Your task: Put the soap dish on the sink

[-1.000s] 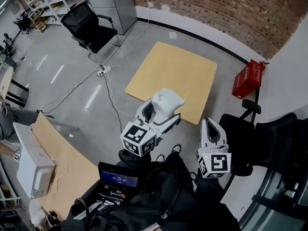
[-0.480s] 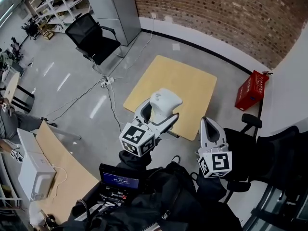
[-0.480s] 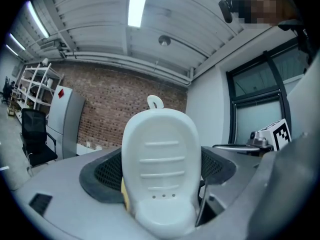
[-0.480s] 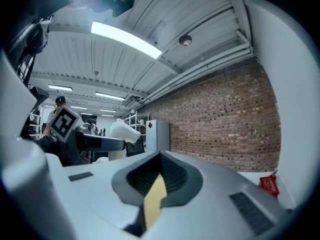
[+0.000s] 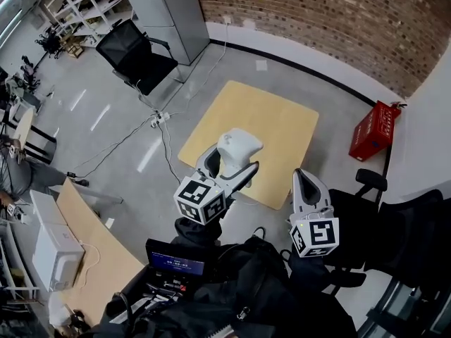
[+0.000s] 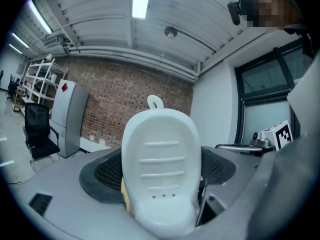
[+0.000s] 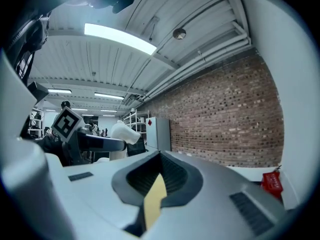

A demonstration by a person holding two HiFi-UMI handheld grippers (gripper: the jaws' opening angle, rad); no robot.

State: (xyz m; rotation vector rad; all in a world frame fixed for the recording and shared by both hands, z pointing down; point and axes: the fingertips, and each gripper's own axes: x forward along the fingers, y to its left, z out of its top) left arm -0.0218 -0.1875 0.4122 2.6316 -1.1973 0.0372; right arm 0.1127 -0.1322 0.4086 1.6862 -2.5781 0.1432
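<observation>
My L tongs (image 5: 227, 166), pinching white ribbed plastic soap dish (image 5: 238, 146), edged toward 12 o'clock; R tongs (image 5: 307, 182) pressed together; sink unseen.

Head cam sits way up, staring steeply down at the grey concrete floor (image 5: 127, 132), with the left gripper (image 5: 232, 157) and right gripper (image 5: 301, 178) close below. Each gripper cam rides low right behind its own jaws, tilted up toward the ceiling. All three catch the red brick wall (image 5: 338, 20) and the tall grey metal cabinet (image 5: 173, 13).
</observation>
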